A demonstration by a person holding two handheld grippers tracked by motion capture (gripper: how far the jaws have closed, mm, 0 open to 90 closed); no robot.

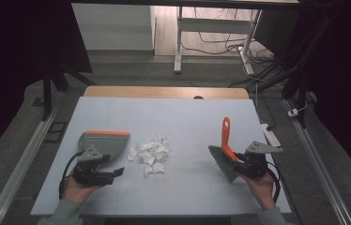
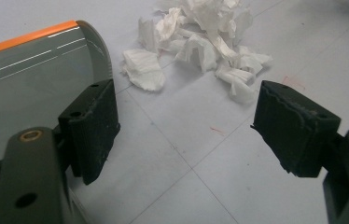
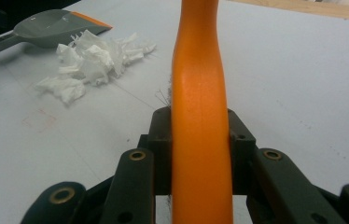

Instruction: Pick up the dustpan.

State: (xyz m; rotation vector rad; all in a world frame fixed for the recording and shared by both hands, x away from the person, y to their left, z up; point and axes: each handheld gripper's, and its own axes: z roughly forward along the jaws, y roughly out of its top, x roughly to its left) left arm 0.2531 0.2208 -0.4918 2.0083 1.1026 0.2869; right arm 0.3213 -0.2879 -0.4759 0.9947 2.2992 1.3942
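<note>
Right gripper (image 1: 242, 165) was clamped on the orange plastic handle (image 3: 199, 140) of a small hand brush, its grey bristle head (image 1: 222, 162) hanging just above the pale blue table top (image 1: 183, 117) at near right. Left gripper (image 1: 112, 174) sat near left with jaws spread, nothing between them, just beside the grey plastic dustpan with an orange lip (image 1: 102, 140), not gripping it. The heap of torn white tissue scraps (image 1: 151, 153) lay between pan and brush, loose on the table, none in the pan. Sweeping judged not begun: pan to be held, scraps to be brushed left. Open table lay between brush and heap; near and right edges stood close to the right gripper.
</note>
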